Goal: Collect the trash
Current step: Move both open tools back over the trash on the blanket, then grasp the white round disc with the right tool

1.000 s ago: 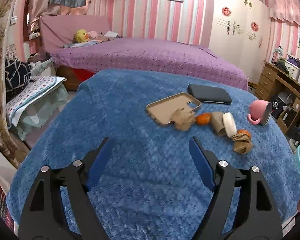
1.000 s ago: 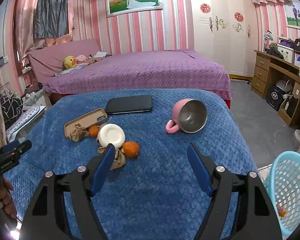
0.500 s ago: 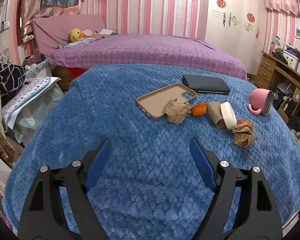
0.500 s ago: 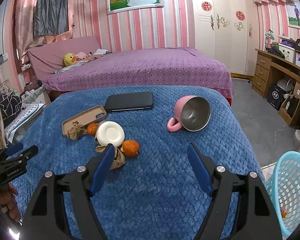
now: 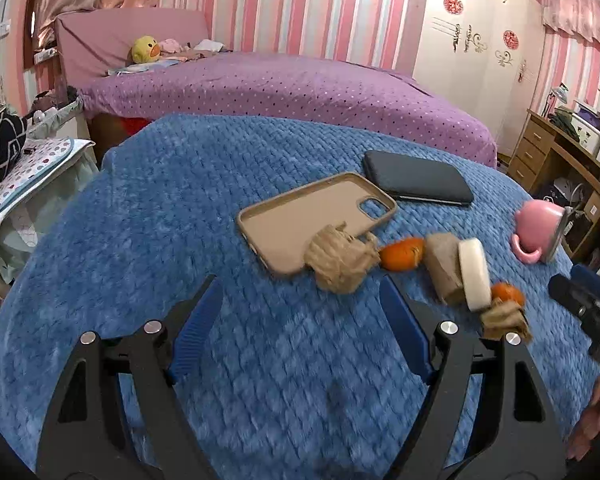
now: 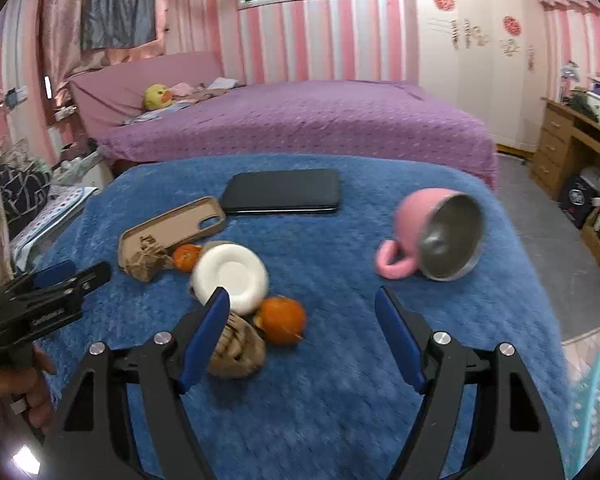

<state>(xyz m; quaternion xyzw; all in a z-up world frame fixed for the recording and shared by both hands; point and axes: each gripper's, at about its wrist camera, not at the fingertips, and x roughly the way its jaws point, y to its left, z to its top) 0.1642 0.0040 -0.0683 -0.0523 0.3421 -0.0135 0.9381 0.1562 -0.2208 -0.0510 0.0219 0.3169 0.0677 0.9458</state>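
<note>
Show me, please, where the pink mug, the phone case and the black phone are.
pink mug [image 6: 410,214], right wrist view, on its pink outer wall.
phone case [image 5: 300,224], left wrist view, on its bare inner face.
black phone [image 6: 282,191], right wrist view, middle of its top face.

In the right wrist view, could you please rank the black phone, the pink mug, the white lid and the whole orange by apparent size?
Largest to smallest:
1. black phone
2. pink mug, close to the phone, so unsure
3. white lid
4. whole orange, though nearest the camera
</note>
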